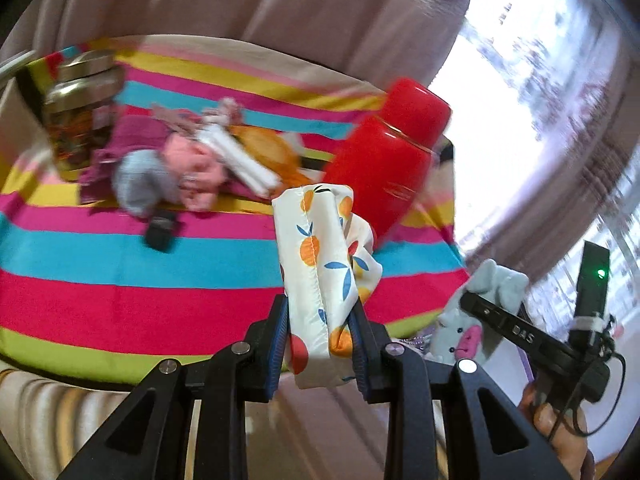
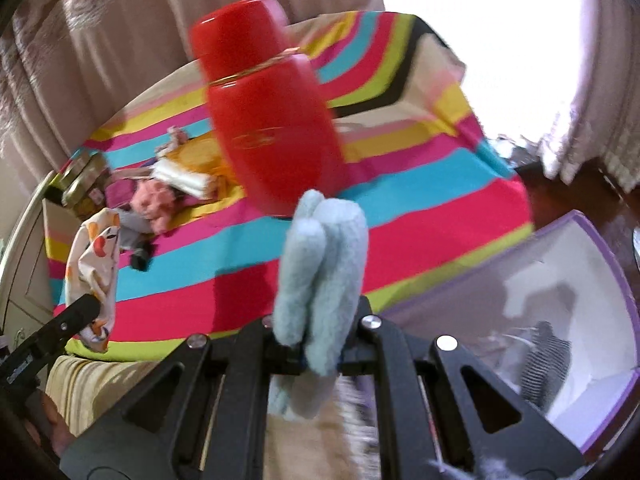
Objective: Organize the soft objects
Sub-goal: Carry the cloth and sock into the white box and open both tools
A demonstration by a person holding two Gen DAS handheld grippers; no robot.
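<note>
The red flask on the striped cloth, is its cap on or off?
On. The red flask stands on the striped cloth with its rounded cap seated on top, both views.

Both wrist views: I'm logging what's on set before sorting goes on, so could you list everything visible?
Cloth: one, cream with orange fruit print, held in left gripper.
Plush toy: one, pale blue, held in right gripper.
Flask: one, red, standing on the tablecloth.
Jar: one, glass with metal lid, far left on the tablecloth.
Soft pile: several items, pink, grey, maroon, white, orange, beside the jar.
Black item: one, small, in front of the pile.
Tablecloth: one, striped multicolour.
Box: one, white with purple edge, right of the table.
Curtains: beige, behind.
Left gripper: black, shut.
Right gripper: black, shut.
</note>
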